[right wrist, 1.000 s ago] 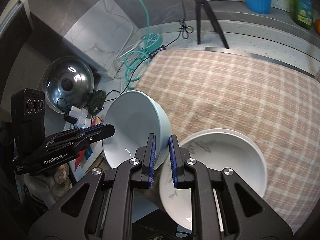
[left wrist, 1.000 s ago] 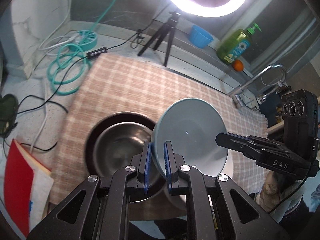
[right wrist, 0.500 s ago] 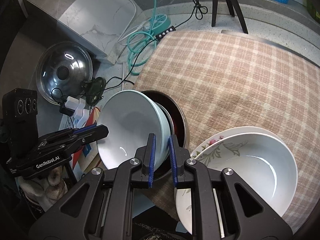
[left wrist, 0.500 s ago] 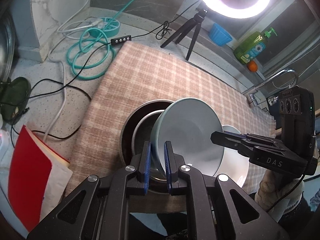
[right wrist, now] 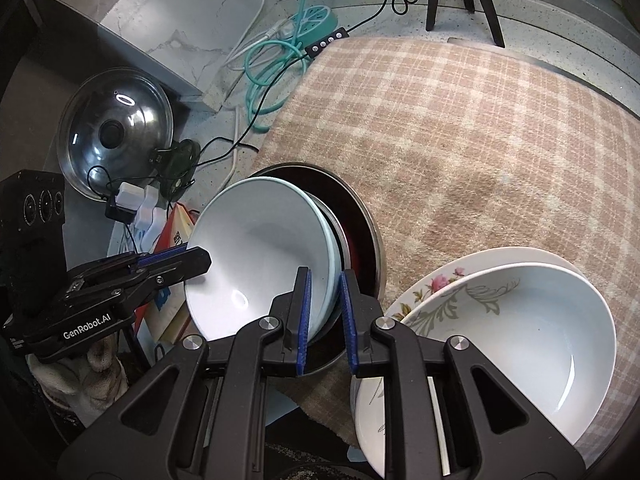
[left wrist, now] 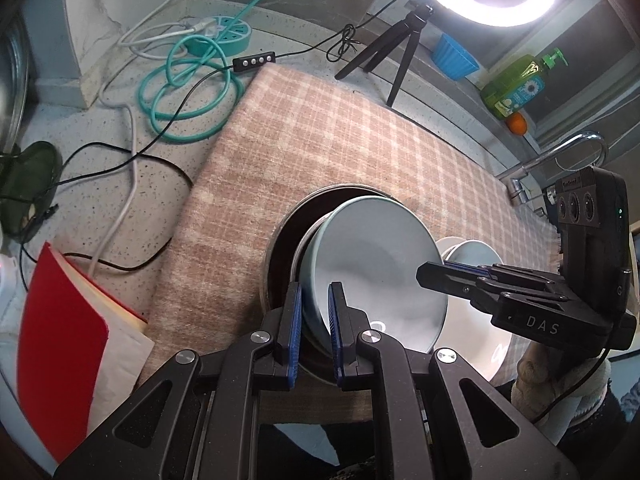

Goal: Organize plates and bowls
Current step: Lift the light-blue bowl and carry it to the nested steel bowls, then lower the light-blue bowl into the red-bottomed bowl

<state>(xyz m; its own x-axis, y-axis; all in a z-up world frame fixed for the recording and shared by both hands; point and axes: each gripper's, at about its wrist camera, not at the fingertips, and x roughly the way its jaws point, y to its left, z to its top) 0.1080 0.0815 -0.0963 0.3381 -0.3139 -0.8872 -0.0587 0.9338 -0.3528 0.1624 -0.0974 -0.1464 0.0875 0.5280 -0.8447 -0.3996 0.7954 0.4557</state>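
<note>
Bowl [left wrist: 372,264] tilts inside the steel pan [right wrist: 370,240], its rim pinched by the left hand-held gripper [left wrist: 314,320] and the right hand-held gripper [right wrist: 325,312]; plates [right wrist: 500,304] sit beside the pan.

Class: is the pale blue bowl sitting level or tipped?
Tipped. The pale blue bowl leans in the metal bowl, its rim clamped by both grippers.

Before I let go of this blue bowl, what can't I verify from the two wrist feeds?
- Steel bowl, both views: the blue bowl covers its inside, so seating contact is hidden.
- Floral plate, right wrist view: mostly under the white bowl; near edge cut off by the right gripper.
- Left gripper, left wrist view: the pads' grip depth is hidden behind the rim.
</note>
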